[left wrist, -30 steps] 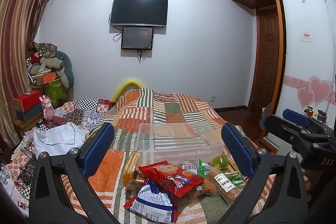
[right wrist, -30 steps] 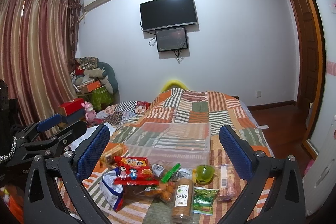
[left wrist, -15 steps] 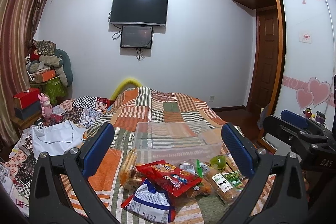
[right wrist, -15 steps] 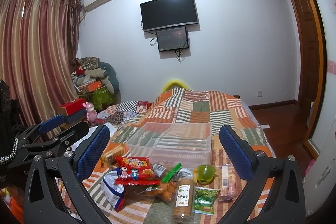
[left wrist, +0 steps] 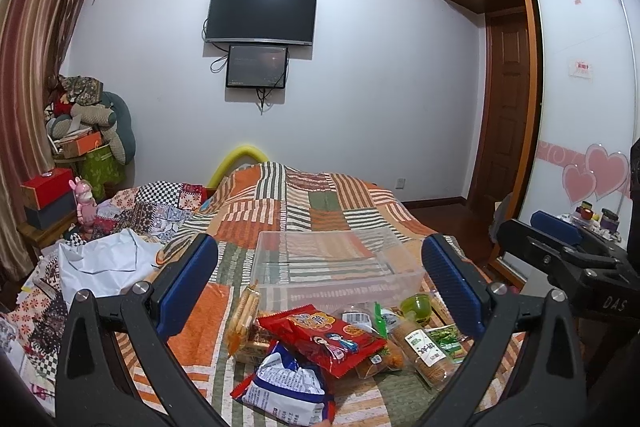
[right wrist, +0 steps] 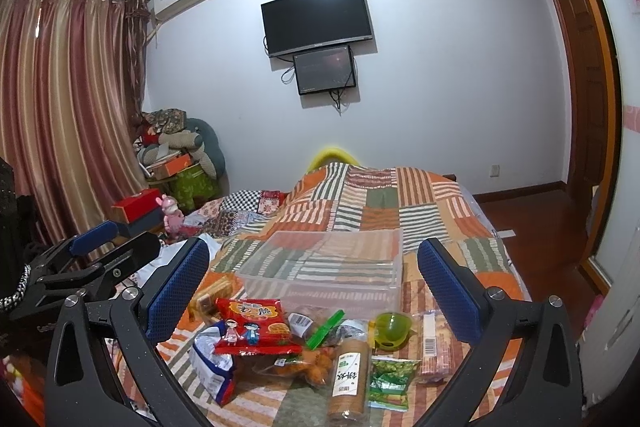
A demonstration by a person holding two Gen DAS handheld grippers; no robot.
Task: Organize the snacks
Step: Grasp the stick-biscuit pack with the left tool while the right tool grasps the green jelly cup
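Observation:
Several snacks lie in a heap on the patchwork quilt: a red packet [left wrist: 324,337] [right wrist: 253,327], a white and blue bag [left wrist: 288,385] [right wrist: 212,359], a biscuit roll [right wrist: 347,375] [left wrist: 424,345], a green packet [right wrist: 390,381] and a green cup [right wrist: 391,327]. Behind them stands an empty clear plastic box [left wrist: 336,263] [right wrist: 332,267]. My left gripper [left wrist: 320,279] is open and empty above the heap. My right gripper [right wrist: 312,283] is open and empty, also above it. Each gripper shows at the edge of the other's view.
The bed's quilt [left wrist: 304,203] runs back to the wall. Crumpled white cloth [left wrist: 100,259] lies at the left. A cluttered side table with boxes [left wrist: 48,191] stands by the curtain. A wardrobe [left wrist: 580,107] and door are at the right.
Both views have shifted only slightly. The grippers stay open and nothing on the bed has moved.

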